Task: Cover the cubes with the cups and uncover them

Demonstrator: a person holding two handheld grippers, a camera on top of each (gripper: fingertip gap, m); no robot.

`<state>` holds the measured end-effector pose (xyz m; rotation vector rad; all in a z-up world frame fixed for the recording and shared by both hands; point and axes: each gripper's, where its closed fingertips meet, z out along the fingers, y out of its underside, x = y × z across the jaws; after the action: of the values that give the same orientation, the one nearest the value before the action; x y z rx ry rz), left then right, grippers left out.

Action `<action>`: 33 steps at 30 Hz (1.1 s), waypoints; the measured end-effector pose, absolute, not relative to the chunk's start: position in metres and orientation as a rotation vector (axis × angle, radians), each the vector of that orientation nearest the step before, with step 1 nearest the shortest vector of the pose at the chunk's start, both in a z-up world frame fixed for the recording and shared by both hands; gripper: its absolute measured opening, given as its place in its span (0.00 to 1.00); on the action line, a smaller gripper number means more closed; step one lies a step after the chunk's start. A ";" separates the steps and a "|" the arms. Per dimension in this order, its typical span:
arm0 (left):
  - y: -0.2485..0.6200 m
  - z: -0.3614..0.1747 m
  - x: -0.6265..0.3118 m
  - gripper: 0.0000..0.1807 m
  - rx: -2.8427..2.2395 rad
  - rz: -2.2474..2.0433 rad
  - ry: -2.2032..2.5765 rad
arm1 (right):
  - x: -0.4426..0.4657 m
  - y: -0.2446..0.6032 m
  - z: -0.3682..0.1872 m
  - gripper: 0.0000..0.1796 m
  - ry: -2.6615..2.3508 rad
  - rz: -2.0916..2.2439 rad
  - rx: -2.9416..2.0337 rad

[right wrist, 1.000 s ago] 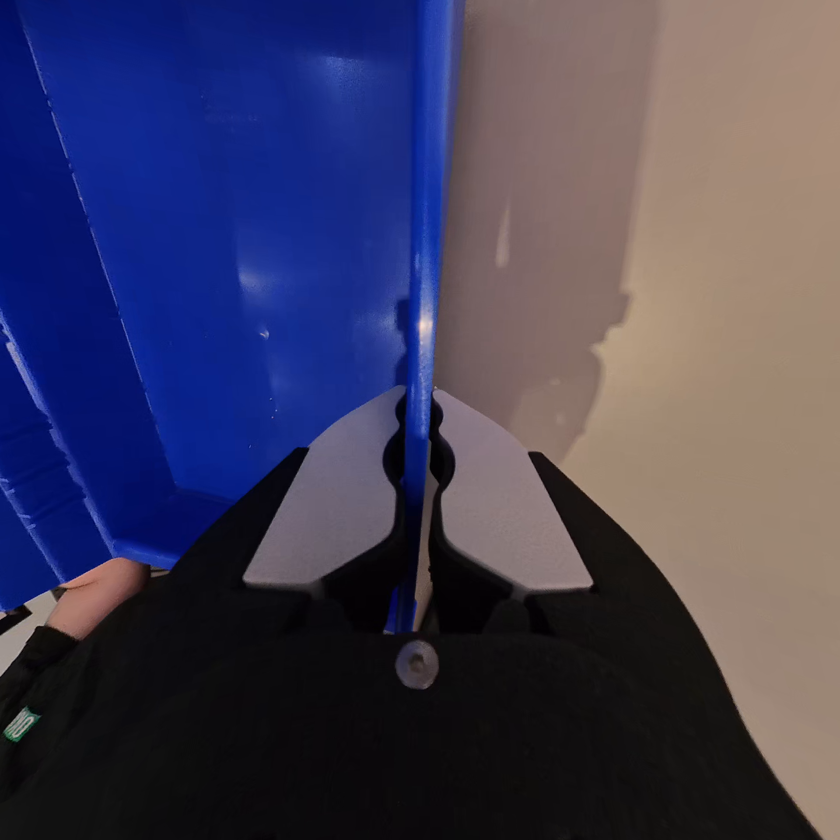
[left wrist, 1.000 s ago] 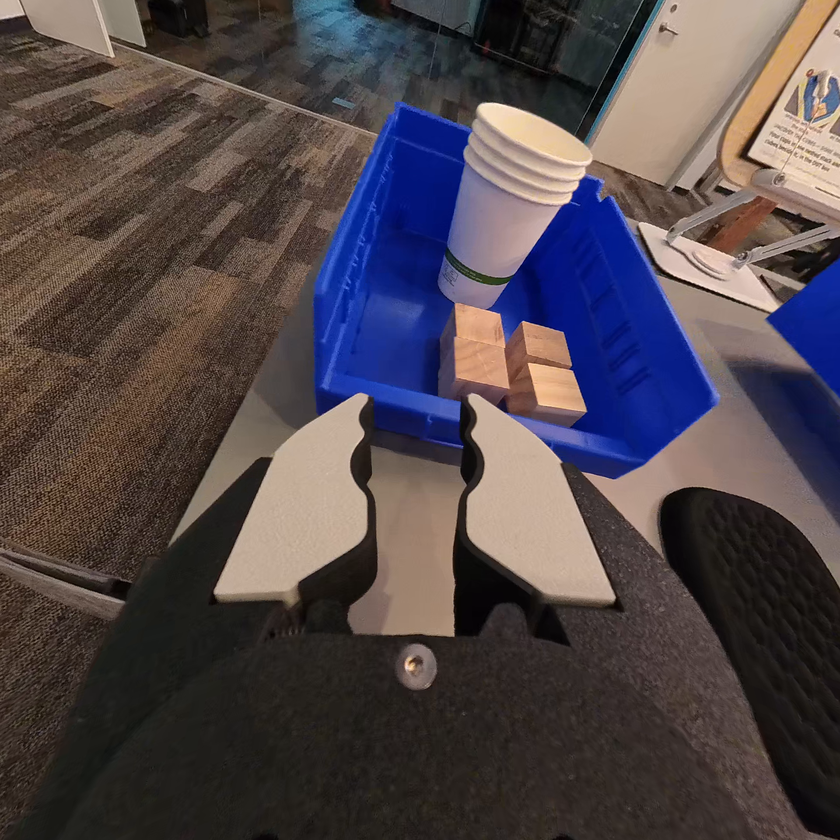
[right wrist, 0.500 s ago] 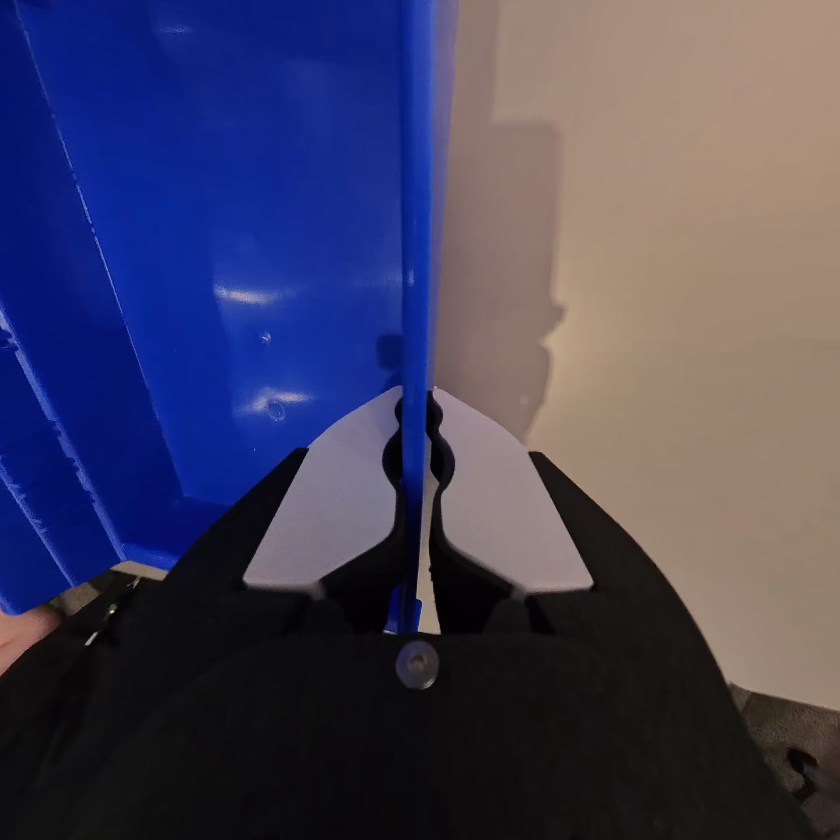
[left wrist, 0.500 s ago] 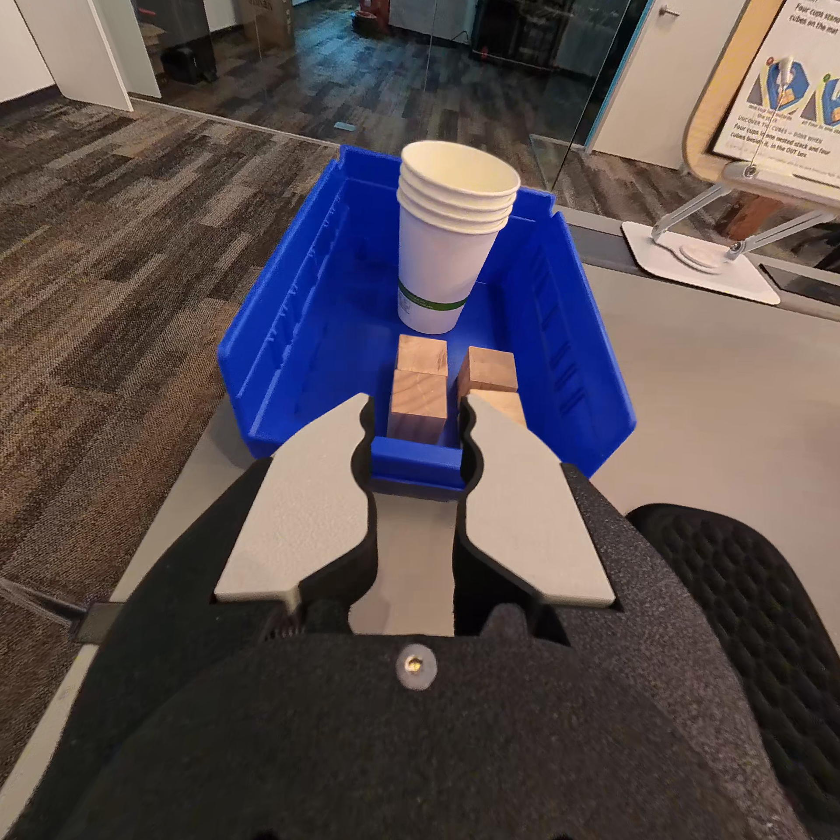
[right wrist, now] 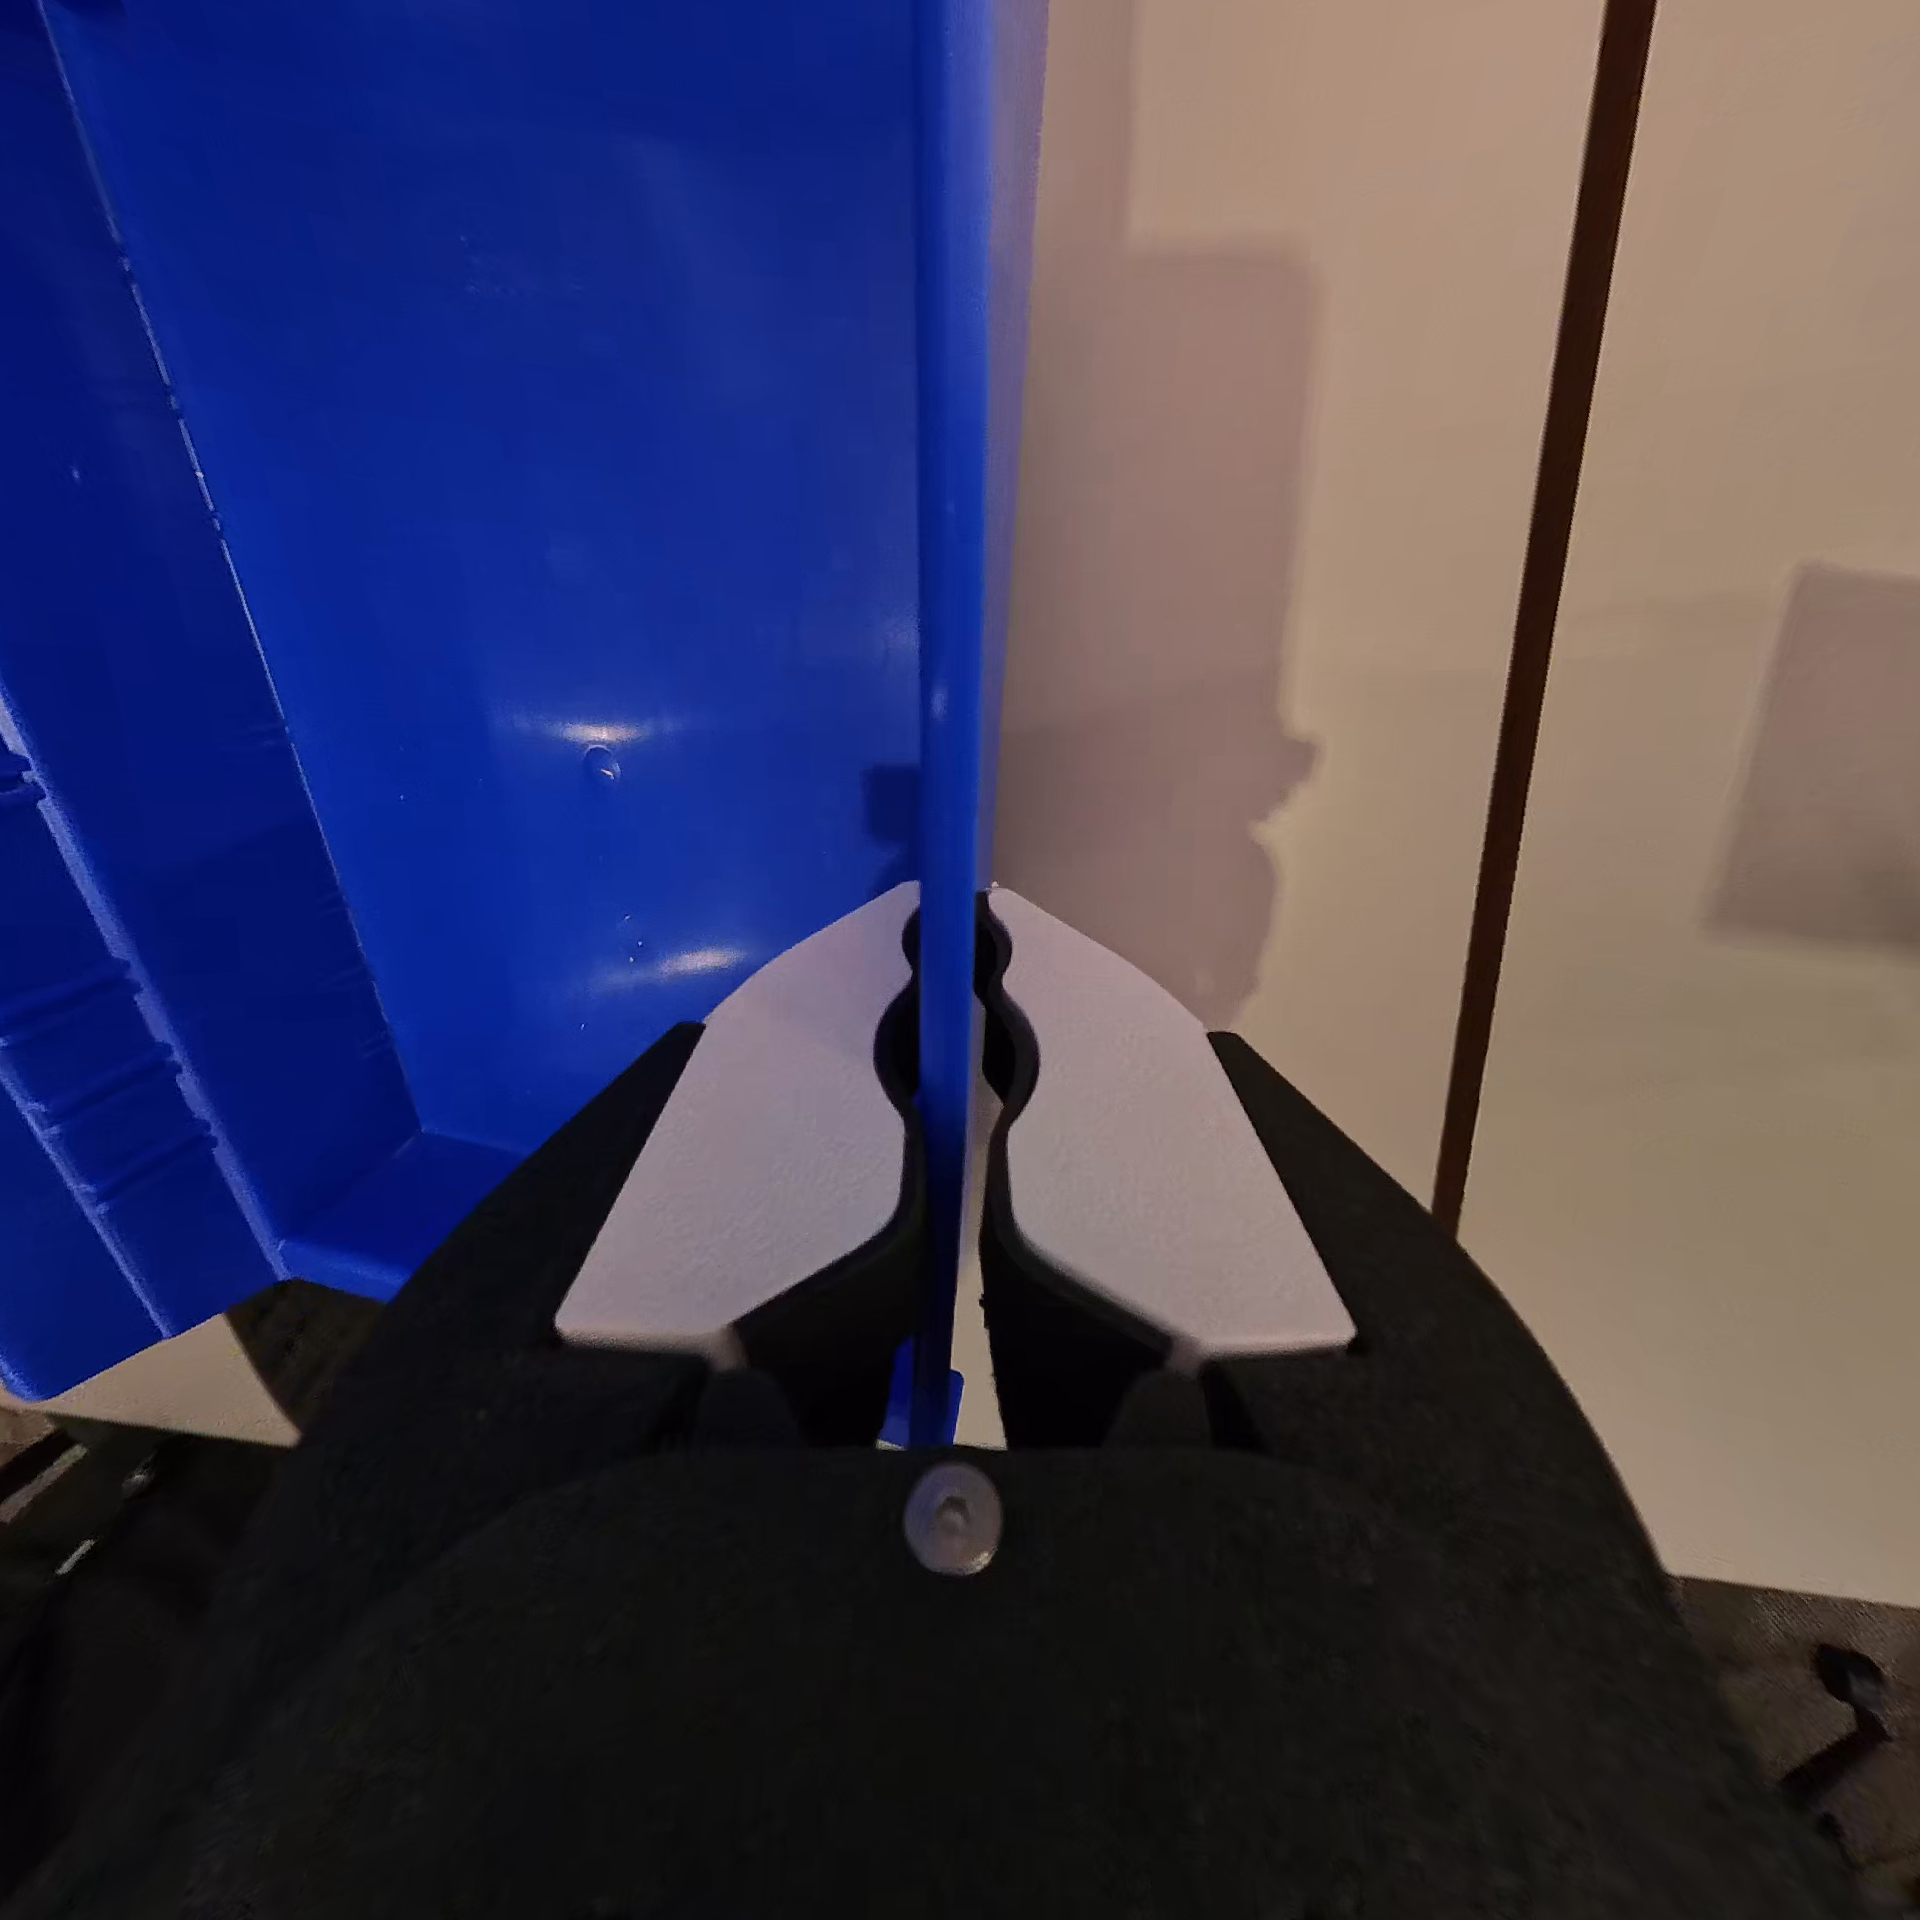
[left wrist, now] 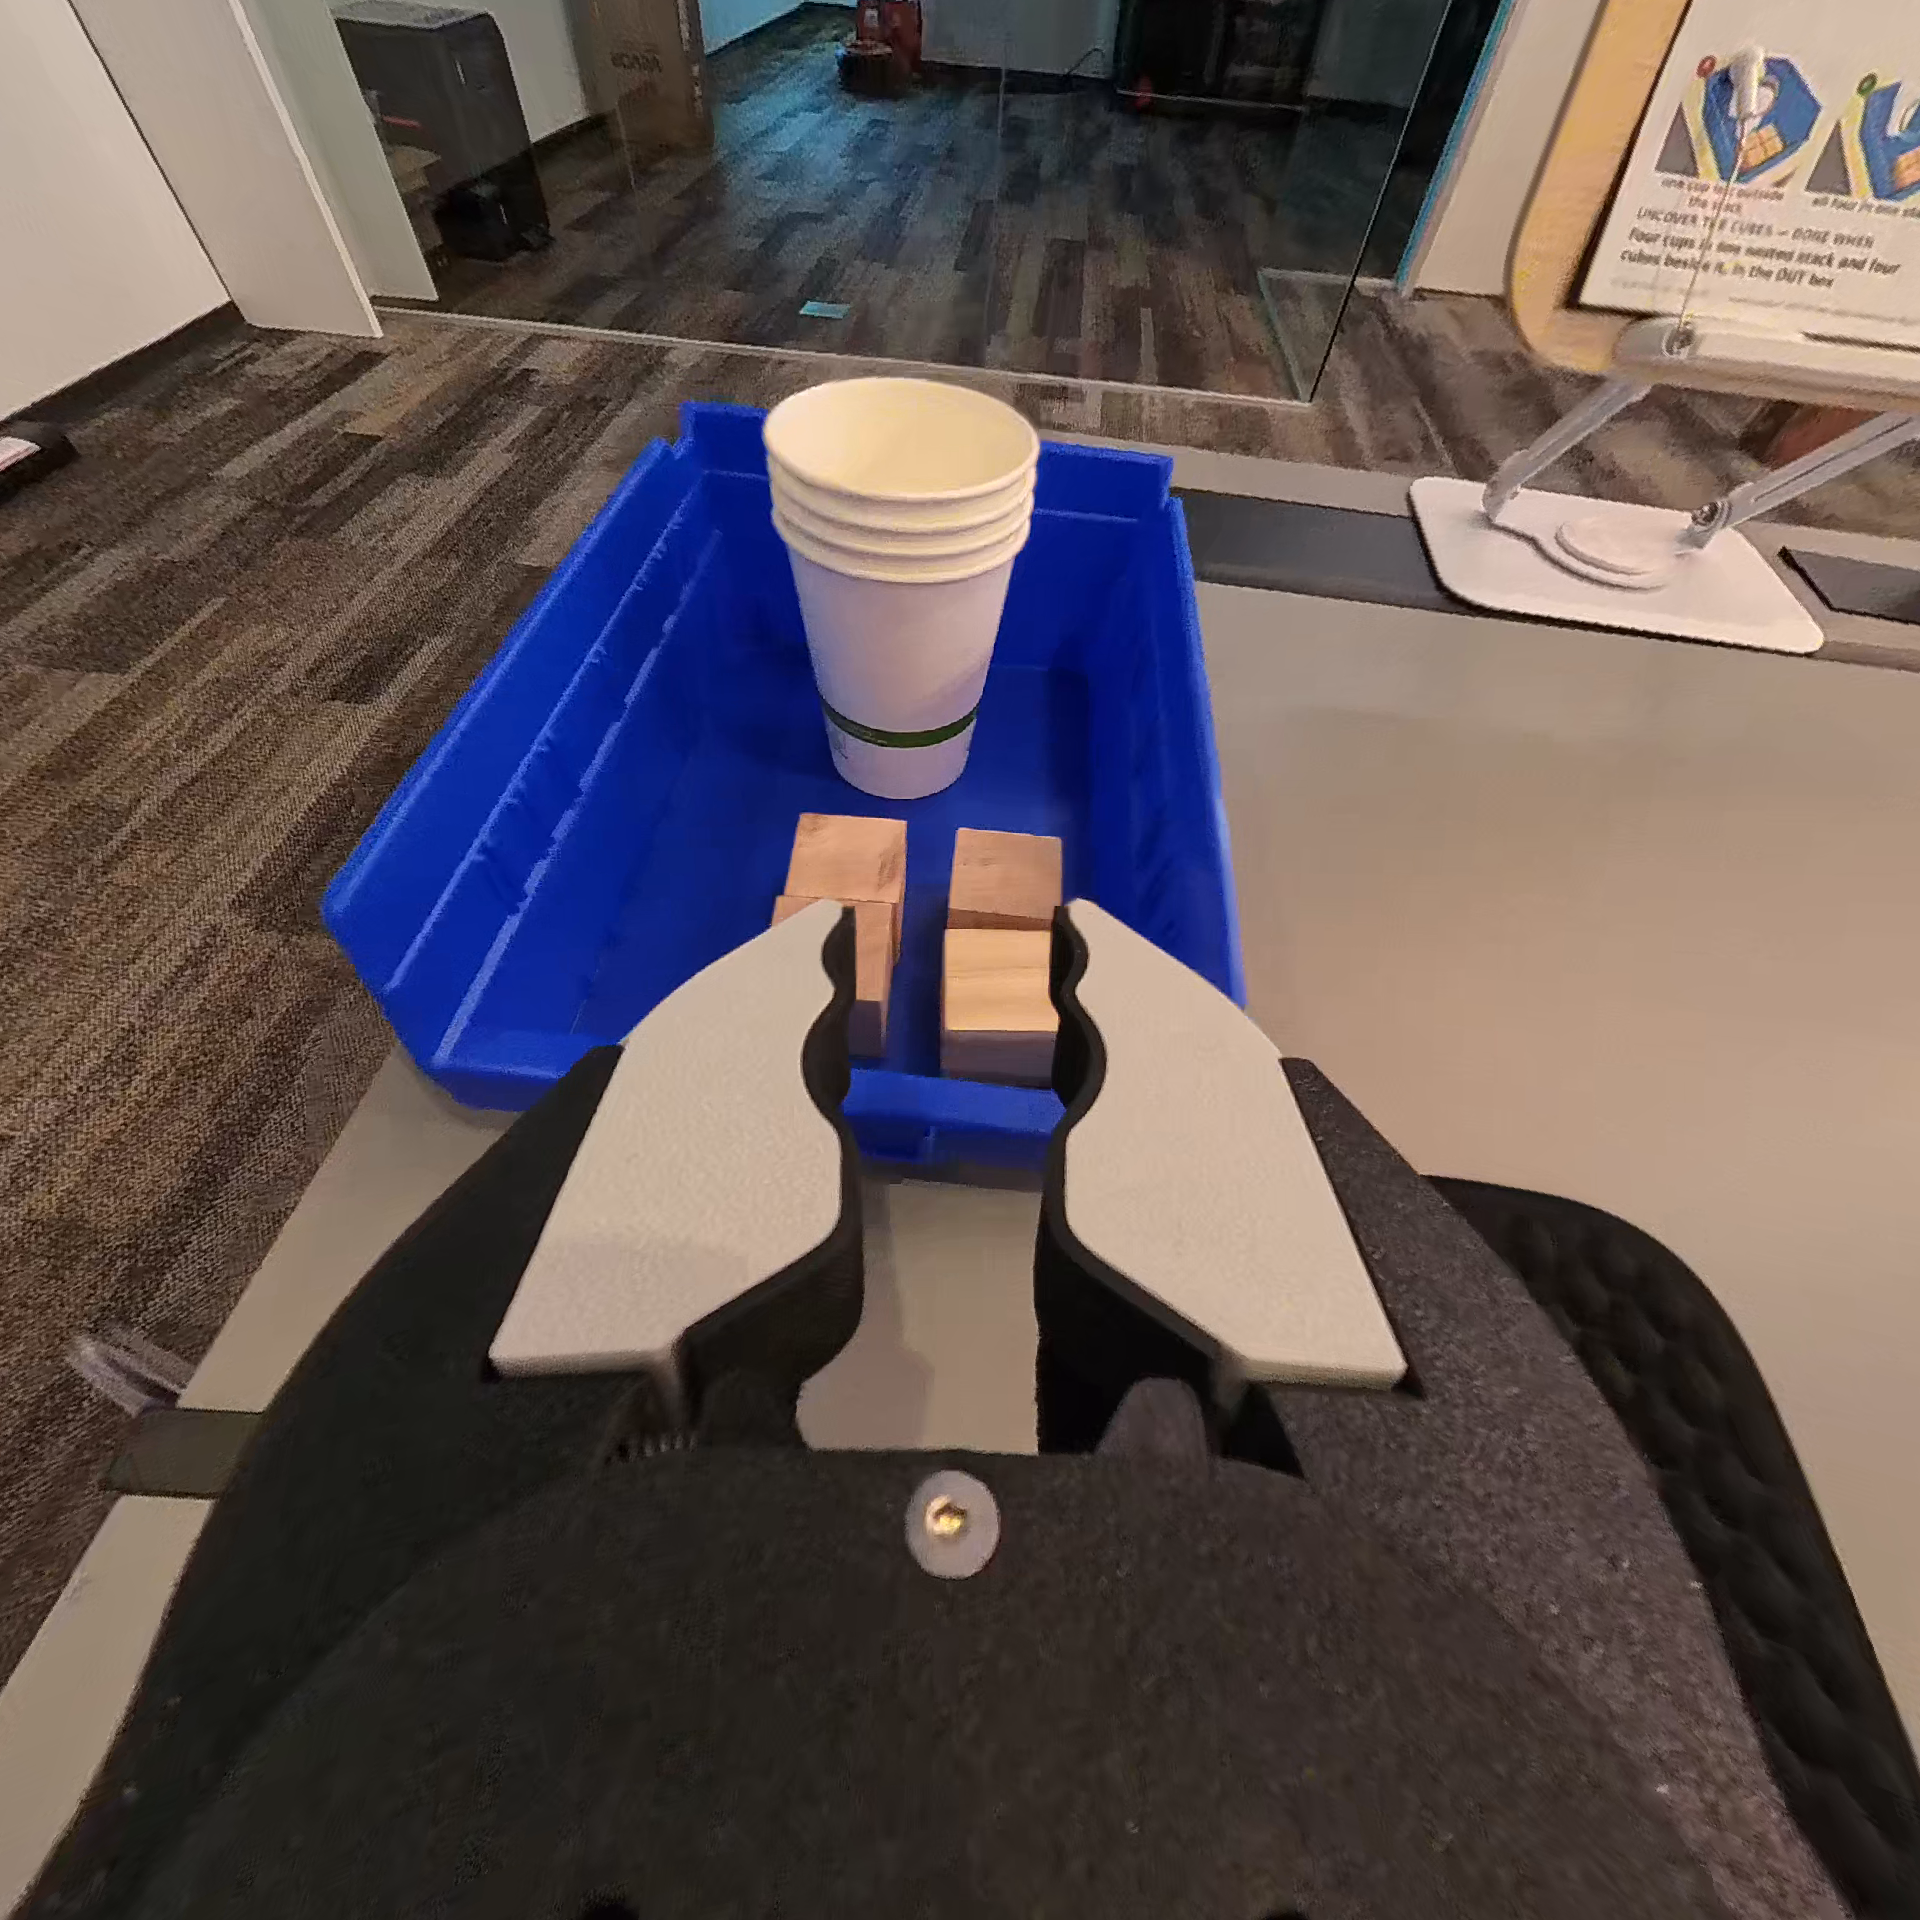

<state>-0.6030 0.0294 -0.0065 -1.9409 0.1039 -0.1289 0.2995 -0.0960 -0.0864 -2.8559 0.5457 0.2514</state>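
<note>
A nested stack of white paper cups (left wrist: 902,582) stood upright toward the far end of a blue plastic bin (left wrist: 540,831) on the grey worktop (left wrist: 1507,883), with four pale wooden cubes (left wrist: 997,997) grouped two by two on the bin floor just in front of it, all uncovered. The left tongs (left wrist: 951,920) hovered above the bin's near wall, their grey fingers parted and holding nothing, aimed roughly at the nearer pair of cubes. In the right wrist view, the right tongs (right wrist: 948,894) were clamped on the thin wall of a second blue plastic bin (right wrist: 520,520), which appeared empty as far as the view showed; whether it was lifted or resting could not be told. The cups looked light and thin-walled, likely to crush under a hard squeeze and to cling together in the stack, so a gentle pinch across the rolled rim of the top cup seemed the safest hold, perhaps with the stack steadied below. The cubes looked stiff and solid, with flat faces suited to a firm grip on opposite sides, though the closely set pairs left little room for a finger between them. No cube had yet been covered.
</note>
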 end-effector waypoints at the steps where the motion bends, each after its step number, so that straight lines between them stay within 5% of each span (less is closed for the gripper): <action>1: 0.030 -0.005 -0.599 0.20 -1.945 -0.115 0.116 | 0.303 -0.098 -0.093 0.03 0.539 0.246 -2.867; 24: 0.031 0.015 -0.530 0.24 -1.936 -0.102 0.256 | 0.335 -0.110 -0.123 0.06 0.350 0.188 -2.852; 33: 0.043 0.055 -0.510 0.35 -1.809 -0.037 0.365 | 0.360 -0.096 0.006 0.15 0.238 -0.350 -2.345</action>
<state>-0.5102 0.0428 0.0548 -1.8092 0.3650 -0.0372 0.3601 -0.0957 0.0064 -2.3453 0.2379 -0.3500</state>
